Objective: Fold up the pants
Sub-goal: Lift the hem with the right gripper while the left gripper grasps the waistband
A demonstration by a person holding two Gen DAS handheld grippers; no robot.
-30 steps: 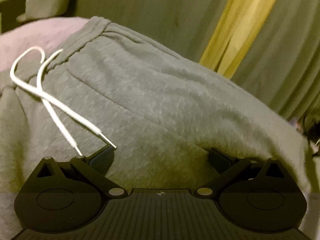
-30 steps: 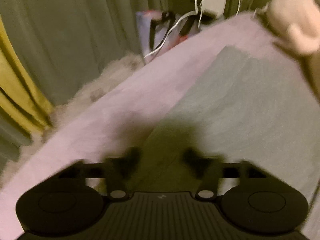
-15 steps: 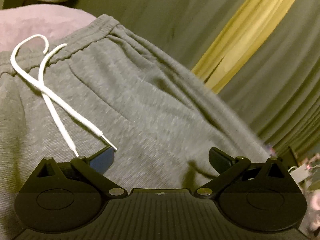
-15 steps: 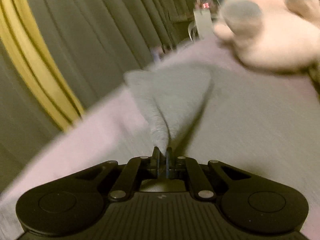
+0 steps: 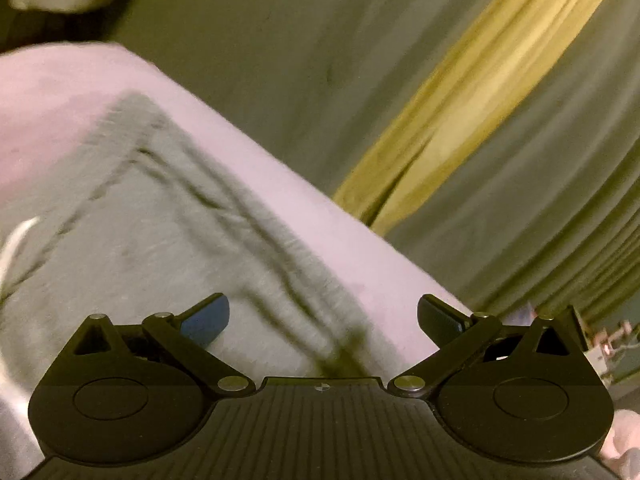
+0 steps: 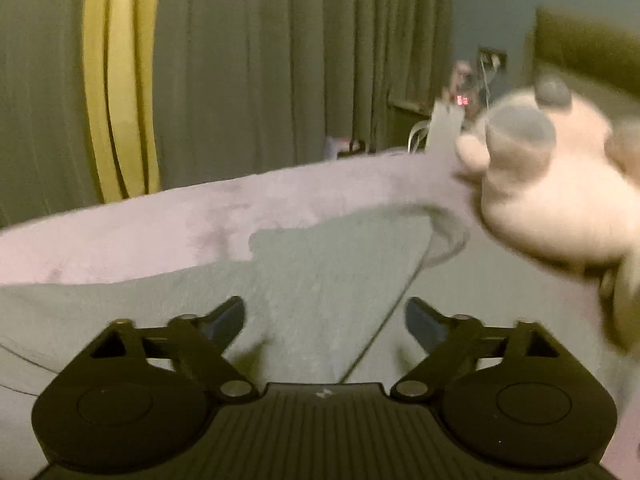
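Note:
Grey sweatpants [image 5: 132, 240] lie on a pink blanket [image 5: 48, 80]. In the left wrist view the cloth is blurred, with dark fold lines running toward the gripper and a bit of white drawstring [image 5: 16, 240] at the left edge. My left gripper [image 5: 323, 318] is open and empty just above the pants. In the right wrist view the grey pants [image 6: 320, 272] lie flat with an edge running under the gripper. My right gripper [image 6: 325, 318] is open and empty over that cloth.
A pale plush toy [image 6: 560, 184] lies on the blanket at the right. Grey curtains with a yellow stripe [image 5: 472, 92] hang behind the bed. A nightstand with cables and a red light [image 6: 464, 100] stands at the back right.
My right gripper was shut on a pinch of the pants half a second ago; it is now open and the cloth lies flat. The left view swung, and the drawstring slid to the left edge.

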